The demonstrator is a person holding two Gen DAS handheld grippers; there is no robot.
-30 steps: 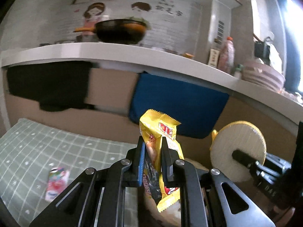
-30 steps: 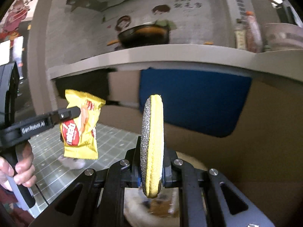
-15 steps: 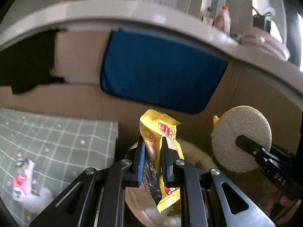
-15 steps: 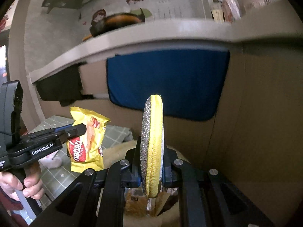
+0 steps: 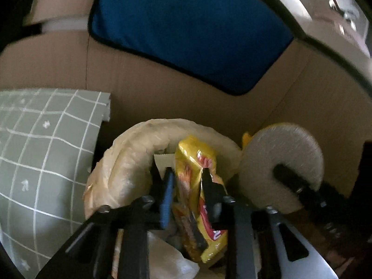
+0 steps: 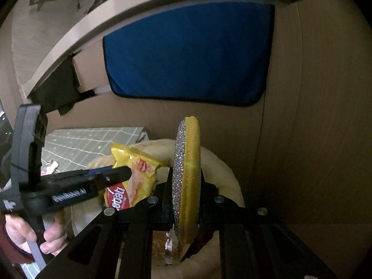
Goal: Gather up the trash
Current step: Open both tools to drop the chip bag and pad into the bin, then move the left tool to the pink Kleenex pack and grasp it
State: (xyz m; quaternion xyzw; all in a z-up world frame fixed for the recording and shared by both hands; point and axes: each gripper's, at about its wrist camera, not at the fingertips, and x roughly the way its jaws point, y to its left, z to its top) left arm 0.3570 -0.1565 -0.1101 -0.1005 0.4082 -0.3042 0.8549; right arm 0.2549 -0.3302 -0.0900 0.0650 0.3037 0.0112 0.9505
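My left gripper (image 5: pixel 187 174) is shut on a yellow snack wrapper (image 5: pixel 197 200) and holds it just above the open mouth of a bin lined with a pale plastic bag (image 5: pixel 130 160). The wrapper (image 6: pixel 137 174) and left gripper (image 6: pixel 116 174) also show in the right wrist view. My right gripper (image 6: pixel 187 179) is shut on a round yellow scouring sponge (image 6: pixel 188 181), held upright over the same bin bag (image 6: pixel 223 169). The sponge (image 5: pixel 281 162) shows at right in the left wrist view. Trash lies inside the bin.
A cardboard wall (image 5: pixel 162 88) with a hanging blue cloth (image 5: pixel 190 28) stands right behind the bin. A green checked mat (image 5: pixel 41 151) lies to the left, with a small wrapper (image 6: pixel 50 165) on it. A counter edge (image 6: pixel 116 16) runs overhead.
Both grippers have tilted down and moved in over the bin. The yellow wrapper and the sponge now hang lower, right above the bin bag's opening. Both grips are unchanged.
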